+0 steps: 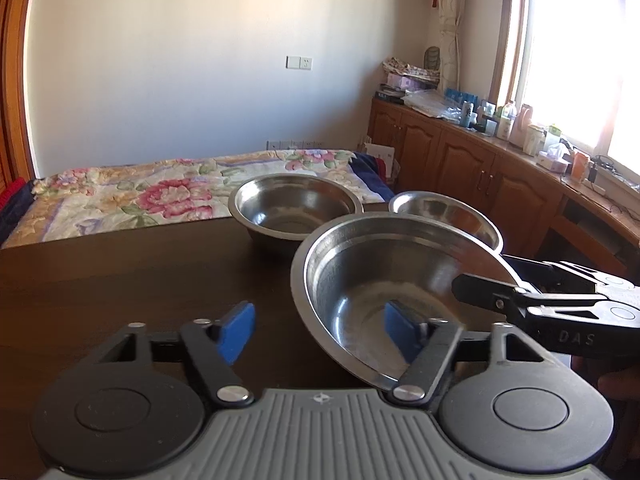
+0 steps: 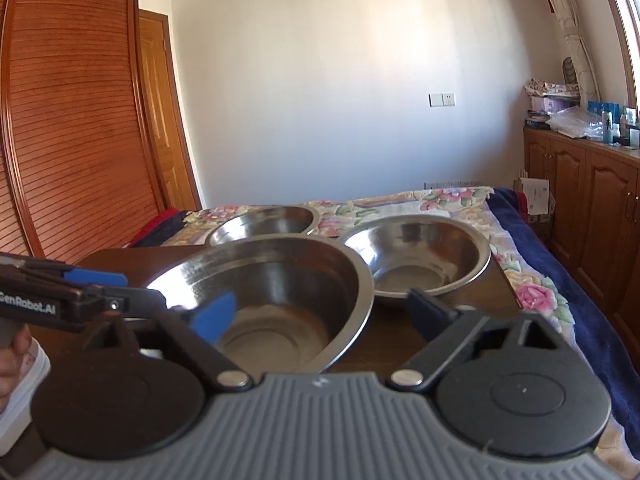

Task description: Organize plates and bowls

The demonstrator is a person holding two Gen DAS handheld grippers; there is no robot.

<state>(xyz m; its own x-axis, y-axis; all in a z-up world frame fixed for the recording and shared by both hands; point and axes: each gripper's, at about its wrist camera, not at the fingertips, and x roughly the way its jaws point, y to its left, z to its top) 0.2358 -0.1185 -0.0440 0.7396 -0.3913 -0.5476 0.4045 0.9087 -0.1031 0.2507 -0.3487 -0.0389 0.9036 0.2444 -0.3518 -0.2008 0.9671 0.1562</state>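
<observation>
Three steel bowls stand on a dark wooden table (image 1: 120, 280). The nearest, largest bowl (image 1: 384, 280) (image 2: 280, 300) is tilted. My left gripper (image 1: 320, 334) is open, its right pad (image 1: 400, 332) inside the bowl's near rim and its left pad (image 1: 236, 330) outside. My right gripper (image 2: 324, 312) is open and straddles the same bowl's rim, left pad (image 2: 214, 316) inside. The right gripper's arm (image 1: 560, 304) shows at the right in the left wrist view. Two more bowls stand behind, one (image 1: 296, 208) (image 2: 264, 222) at the far left and one (image 1: 448, 212) (image 2: 420, 256) at the far right.
A bed with a floral quilt (image 1: 160, 192) lies beyond the table. Wooden cabinets (image 1: 460, 160) with bottles and boxes run along the right under a window. A louvred wooden wardrobe (image 2: 72, 120) stands at the left.
</observation>
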